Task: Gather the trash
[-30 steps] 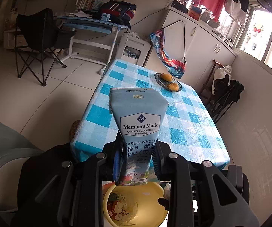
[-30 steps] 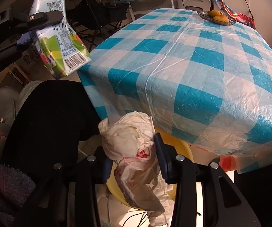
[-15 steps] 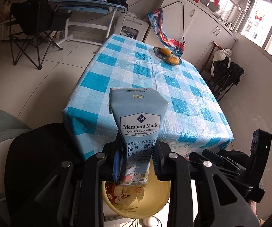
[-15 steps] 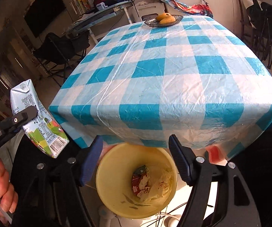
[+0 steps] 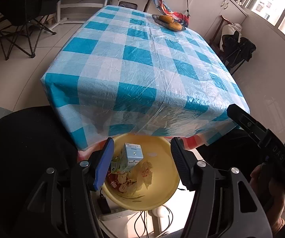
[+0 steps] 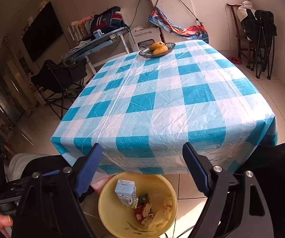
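The left gripper (image 5: 141,154) is hanging above the yellow bin (image 5: 168,180) with its jaws spread apart; they have just been opening, and nothing is being pinched between them. The milk carton (image 5: 131,156) is lying free inside the bin, leaning on the other trash, with its blue top facing upward. Under and beside it, the crumpled wrappers (image 5: 136,180) are resting on the bottom of the bin.

The right gripper (image 6: 142,168) is also hovering over the same bin, and its jaws are standing wide; they too have just been opening further, and they are holding nothing. In the right wrist view the carton is sitting at the left side of the bin, touching a red packet (image 6: 140,214) and pale crumpled paper (image 6: 158,216).

The bin is standing on the floor just under the near edge of the table (image 6: 162,103), which is covered by a blue and white checked cloth under a clear plastic sheet. At the far end of the table a dark dish with yellow fruit (image 6: 158,48) is sitting. A black chair back (image 5: 29,158) is showing near the left gripper. A hand (image 6: 2,221) is gripping the handle of the left gripper at the lower left of the right wrist view.
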The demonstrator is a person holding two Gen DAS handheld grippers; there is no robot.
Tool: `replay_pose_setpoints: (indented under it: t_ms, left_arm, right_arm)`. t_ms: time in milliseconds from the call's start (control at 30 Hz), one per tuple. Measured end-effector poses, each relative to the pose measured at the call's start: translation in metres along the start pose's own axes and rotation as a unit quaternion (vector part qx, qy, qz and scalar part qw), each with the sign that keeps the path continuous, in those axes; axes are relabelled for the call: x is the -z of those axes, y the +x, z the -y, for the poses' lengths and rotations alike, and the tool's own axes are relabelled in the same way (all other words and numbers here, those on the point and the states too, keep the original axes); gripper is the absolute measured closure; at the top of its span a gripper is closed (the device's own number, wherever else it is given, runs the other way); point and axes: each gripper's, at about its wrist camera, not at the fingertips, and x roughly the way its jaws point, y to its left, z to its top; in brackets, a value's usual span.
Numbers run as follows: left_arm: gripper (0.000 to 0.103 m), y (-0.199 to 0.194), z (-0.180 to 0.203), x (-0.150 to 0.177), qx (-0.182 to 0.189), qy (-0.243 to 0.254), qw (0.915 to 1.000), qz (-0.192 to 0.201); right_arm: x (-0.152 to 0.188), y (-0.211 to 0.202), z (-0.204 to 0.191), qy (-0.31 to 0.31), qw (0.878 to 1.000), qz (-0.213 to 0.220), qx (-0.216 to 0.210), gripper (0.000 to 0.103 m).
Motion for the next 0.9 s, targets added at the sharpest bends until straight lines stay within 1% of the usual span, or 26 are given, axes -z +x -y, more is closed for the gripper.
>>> replay_pose_setpoints:
  t_ms: [67,100,167,267,300,500,600,733,900]
  left_arm:
    - [0.035,-0.011,-0.002,-0.002,-0.014,0.000,0.9996,0.025]
    - [0.033,-0.016,-0.002,-0.003,-0.023,0.003,0.9990,0.039]
    - [0.026,-0.028,-0.002,-0.006,-0.041,0.012,0.9969,0.066]
    - [0.019,-0.043,-0.002,-0.009,-0.065,0.021,0.9924,0.102]
    - [0.019,-0.047,-0.003,-0.010,-0.071,0.024,0.9911,0.110]
    - [0.017,-0.060,-0.008,-0.014,-0.104,0.030,0.9857,0.129]
    - [0.015,-0.064,-0.006,-0.014,-0.116,0.037,0.9829,0.138]
    - [0.014,-0.069,-0.005,-0.012,-0.126,0.047,0.9805,0.143]
    - [0.013,-0.078,-0.006,-0.010,-0.130,0.048,0.9778,0.157]
  right_arm:
    - [0.000,-0.003,-0.002,-0.006,1.000,0.008,0.004,0.022]
    - [-0.001,-0.004,-0.002,-0.009,1.000,0.015,0.007,0.022]
    - [-0.002,-0.008,-0.004,-0.018,0.999,0.028,0.014,0.022]
    - [-0.003,-0.014,-0.009,-0.032,0.998,0.050,0.028,0.018]
    - [-0.003,-0.017,-0.010,-0.037,0.997,0.059,0.032,0.016]
    - [-0.003,-0.031,-0.020,-0.069,0.991,0.102,0.046,0.014]
    - [-0.002,-0.040,-0.025,-0.083,0.987,0.123,0.053,0.013]
    - [0.001,-0.055,-0.027,-0.091,0.982,0.152,0.062,0.011]
    - [0.006,-0.074,-0.034,-0.103,0.977,0.176,0.068,0.011]
